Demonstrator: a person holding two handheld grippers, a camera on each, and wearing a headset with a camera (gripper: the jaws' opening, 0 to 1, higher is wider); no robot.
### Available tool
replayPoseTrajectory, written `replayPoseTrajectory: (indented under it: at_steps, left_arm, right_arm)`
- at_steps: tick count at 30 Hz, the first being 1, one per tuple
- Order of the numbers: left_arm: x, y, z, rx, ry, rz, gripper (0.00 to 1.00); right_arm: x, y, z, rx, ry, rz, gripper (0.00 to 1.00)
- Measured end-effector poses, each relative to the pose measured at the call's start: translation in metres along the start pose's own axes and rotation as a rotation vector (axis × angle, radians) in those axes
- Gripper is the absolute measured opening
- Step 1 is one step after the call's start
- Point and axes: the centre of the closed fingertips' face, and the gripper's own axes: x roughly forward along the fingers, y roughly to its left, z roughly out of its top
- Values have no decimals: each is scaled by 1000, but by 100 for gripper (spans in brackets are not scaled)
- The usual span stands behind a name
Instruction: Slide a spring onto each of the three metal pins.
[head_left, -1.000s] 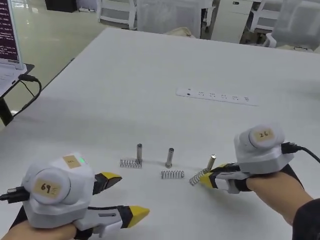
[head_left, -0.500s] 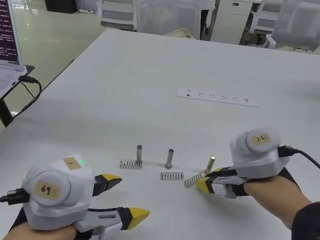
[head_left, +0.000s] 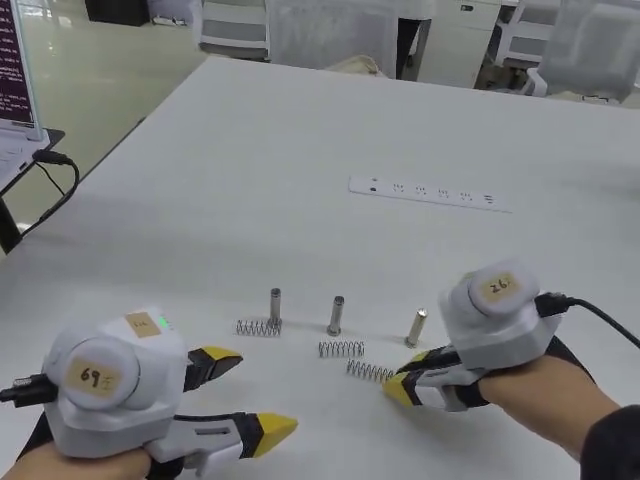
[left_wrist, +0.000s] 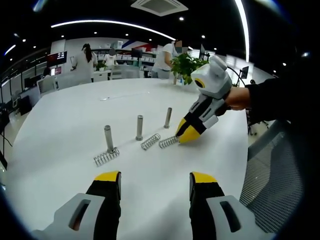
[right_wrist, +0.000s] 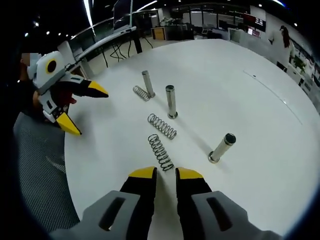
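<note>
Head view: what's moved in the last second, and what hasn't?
The right gripper drew back toward the person and leftward, and the small coiled steel spring at its jaw tips came along, away from the rightmost short metal pin; a grip cannot be confirmed. The open left gripper, the other two pins and springs stayed put.

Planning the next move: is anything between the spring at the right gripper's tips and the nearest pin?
Nothing visible. Bare table separates the spring from the nearest pin; the second spring lies off that path.
</note>
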Motion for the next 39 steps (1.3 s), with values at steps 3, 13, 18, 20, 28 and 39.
replayPoseTrajectory:
  at_steps: [3, 13, 18, 20, 28, 39]
  left_arm:
    - [0, 0, 0, -1, 0, 0, 50]
    - [0, 0, 0, -2, -1, 1, 50]
    - [0, 0, 1, -3, -2, -1, 49]
    - [0, -1, 1, 1, -1, -3, 49]
    - [3, -7, 2, 26, 5, -24, 48]
    - [11, -16, 6, 95, 6, -76, 43]
  right_arm:
    - [1, 0, 2, -17, -8, -1, 16]
    - [9, 6, 3, -181, 29, 2, 15]
    - [9, 5, 2, -220, 38, -1, 12]
    - [9, 5, 1, -239, 44, -3, 11]
    - [6, 5, 1, -260, 39, -2, 9]
    - [-11, 28, 18, -242, 8, 79, 8]
